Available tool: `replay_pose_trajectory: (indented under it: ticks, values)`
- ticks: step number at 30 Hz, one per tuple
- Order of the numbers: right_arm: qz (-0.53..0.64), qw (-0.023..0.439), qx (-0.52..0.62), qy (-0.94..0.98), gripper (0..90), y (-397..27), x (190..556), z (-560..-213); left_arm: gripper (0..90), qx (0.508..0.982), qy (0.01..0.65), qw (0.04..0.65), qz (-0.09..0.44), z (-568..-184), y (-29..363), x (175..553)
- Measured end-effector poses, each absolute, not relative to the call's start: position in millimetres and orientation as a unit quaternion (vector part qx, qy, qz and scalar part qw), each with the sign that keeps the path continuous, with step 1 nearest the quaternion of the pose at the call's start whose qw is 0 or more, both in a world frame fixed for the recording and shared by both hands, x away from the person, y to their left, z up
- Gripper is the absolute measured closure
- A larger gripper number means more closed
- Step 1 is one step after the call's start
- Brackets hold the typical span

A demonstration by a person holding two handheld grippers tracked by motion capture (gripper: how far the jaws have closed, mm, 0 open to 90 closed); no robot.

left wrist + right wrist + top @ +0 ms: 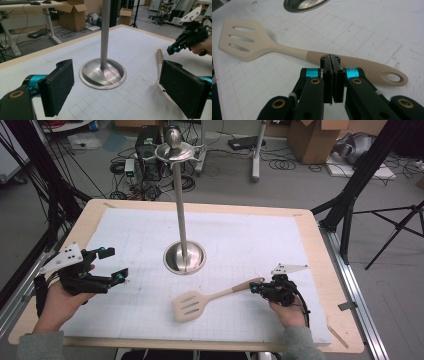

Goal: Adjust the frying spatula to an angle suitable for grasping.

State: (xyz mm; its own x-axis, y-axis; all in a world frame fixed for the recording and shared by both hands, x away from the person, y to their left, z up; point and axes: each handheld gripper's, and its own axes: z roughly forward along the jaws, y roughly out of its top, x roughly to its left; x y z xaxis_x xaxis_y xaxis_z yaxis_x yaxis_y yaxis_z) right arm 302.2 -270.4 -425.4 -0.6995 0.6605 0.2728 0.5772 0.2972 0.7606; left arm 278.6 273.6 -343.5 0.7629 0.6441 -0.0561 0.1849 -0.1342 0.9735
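Observation:
A beige slotted spatula (192,305) lies flat on the white grid mat (240,235), its head toward the front and its handle running right. The right gripper view looks down on the spatula (262,45), whose handle ends in a hole. My right gripper (254,288) is shut with nothing between its jaws; its tip (333,60) hovers over the handle, and contact is unclear. My left gripper (114,265) is held wide open above the mat's left side, holding nothing. A metal stand (184,257) with a round base and tall pole rises mid-table.
The stand's base (102,72) lies straight ahead of the left gripper's pads (60,85), with the spatula handle (159,62) and the right gripper (172,48) to the right. The wooden table edge (320,245) frames the mat. Tripod legs, cables and boxes stand on the floor beyond.

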Motion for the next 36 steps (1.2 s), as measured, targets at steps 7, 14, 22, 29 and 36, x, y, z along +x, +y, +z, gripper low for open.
replay_pose_trajectory:
  ticks: [7, 14, 22, 29, 36]
  values:
    - [0.443, 0.043, 0.395, 0.804, 89.7, -277.8, 298.4, -427.9, 13.0, 0.726, 0.283, 0.596, 0.193, -342.2, 273.4, 281.9]
    - [0.406, 0.045, 0.405, 0.818, 89.7, -275.4, 302.0, -438.2, 13.0, 0.728, 0.283, 0.594, 0.193, -343.2, 272.4, 281.8]
    - [0.394, 0.057, 0.414, 0.819, 89.7, -271.0, 306.8, -443.0, 13.0, 0.731, 0.286, 0.589, 0.193, -345.4, 272.9, 280.5]
    - [0.393, 0.077, 0.409, 0.82, 89.7, -265.9, 310.1, -443.5, 13.0, 0.733, 0.287, 0.585, 0.194, -346.9, 273.7, 277.3]
    - [0.406, 0.092, 0.399, 0.817, 89.8, -263.9, 313.4, -443.4, 13.0, 0.733, 0.294, 0.581, 0.195, -349.0, 277.2, 274.9]
